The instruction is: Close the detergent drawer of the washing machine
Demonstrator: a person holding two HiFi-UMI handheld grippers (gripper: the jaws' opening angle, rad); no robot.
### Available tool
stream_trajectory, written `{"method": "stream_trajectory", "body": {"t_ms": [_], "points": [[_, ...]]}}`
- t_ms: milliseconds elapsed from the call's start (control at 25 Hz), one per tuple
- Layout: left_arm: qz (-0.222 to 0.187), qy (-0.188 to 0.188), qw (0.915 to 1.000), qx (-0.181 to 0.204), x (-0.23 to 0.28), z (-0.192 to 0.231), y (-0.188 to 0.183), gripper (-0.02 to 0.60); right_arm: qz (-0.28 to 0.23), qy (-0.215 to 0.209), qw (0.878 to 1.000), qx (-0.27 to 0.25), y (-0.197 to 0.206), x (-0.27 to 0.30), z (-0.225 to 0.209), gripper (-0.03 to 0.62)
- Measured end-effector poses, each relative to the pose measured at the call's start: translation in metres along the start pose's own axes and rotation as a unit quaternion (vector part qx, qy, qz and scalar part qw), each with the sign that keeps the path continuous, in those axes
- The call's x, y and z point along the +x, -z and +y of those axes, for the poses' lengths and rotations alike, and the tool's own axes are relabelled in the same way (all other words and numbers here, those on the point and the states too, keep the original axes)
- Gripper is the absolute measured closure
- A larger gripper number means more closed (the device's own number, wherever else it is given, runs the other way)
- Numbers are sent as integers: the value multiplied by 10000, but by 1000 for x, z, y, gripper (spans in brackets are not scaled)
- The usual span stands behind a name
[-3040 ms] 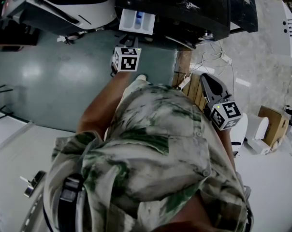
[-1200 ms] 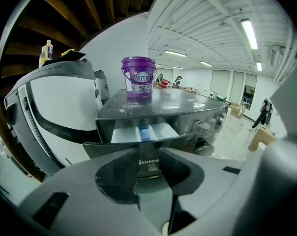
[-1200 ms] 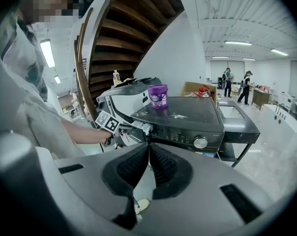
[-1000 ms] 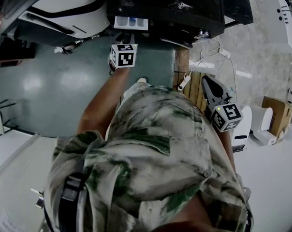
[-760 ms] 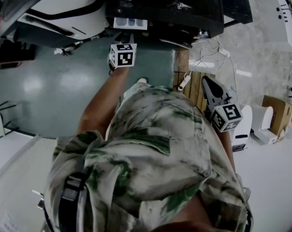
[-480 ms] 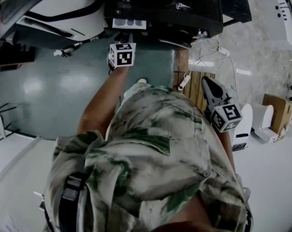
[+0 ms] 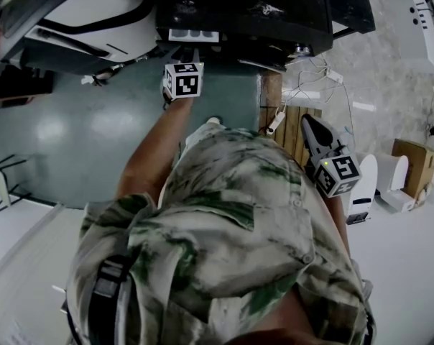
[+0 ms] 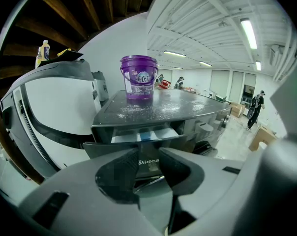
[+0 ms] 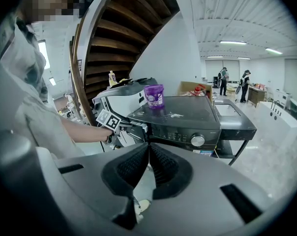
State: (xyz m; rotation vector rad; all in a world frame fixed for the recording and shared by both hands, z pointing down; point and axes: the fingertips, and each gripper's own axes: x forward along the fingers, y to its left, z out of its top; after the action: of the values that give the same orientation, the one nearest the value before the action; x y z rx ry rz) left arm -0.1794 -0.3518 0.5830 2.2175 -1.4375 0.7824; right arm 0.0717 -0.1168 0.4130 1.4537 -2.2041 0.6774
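Left tongs at the drawer, right tongs idle.
My left gripper [image 8: 148,157] has its jaws apart just before the drawer [image 8: 138,135], which juts slightly from the washer [image 8: 188,107]. A purple bucket [image 8: 137,78] stands on top. My right gripper [image 9: 149,154] is closed and empty, off to the right.

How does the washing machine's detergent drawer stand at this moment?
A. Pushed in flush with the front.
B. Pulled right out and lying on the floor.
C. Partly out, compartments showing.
C: in the left gripper view the detergent drawer juts a little from the washing machine, with its white and blue compartments visible.
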Motion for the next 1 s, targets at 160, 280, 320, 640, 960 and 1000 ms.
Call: {"method": "stream_trajectory", "body": {"t_ms": [160,280,320,640,960,1000], "points": [[14,4,10000,36,3,1,-3,437,-7,13,10000,26,0,1,0,564],[5,16,10000,35,4,1,-5,437,-13,28,10000,57,-1,1,0,565],[3,19,10000,34,4,1,-6,437,-15,31,10000,69,-1,1,0,565],[14,49,10000,52,9,3,-7,437,0,54,9999,115,2,4,1,565],[22,63,10000,56,14,5,-11,437,-8,112,9998,147,2,4,1,565],[22,64,10000,60,15,5,-12,437,-7,123,9998,145,2,4,1,565]]}}
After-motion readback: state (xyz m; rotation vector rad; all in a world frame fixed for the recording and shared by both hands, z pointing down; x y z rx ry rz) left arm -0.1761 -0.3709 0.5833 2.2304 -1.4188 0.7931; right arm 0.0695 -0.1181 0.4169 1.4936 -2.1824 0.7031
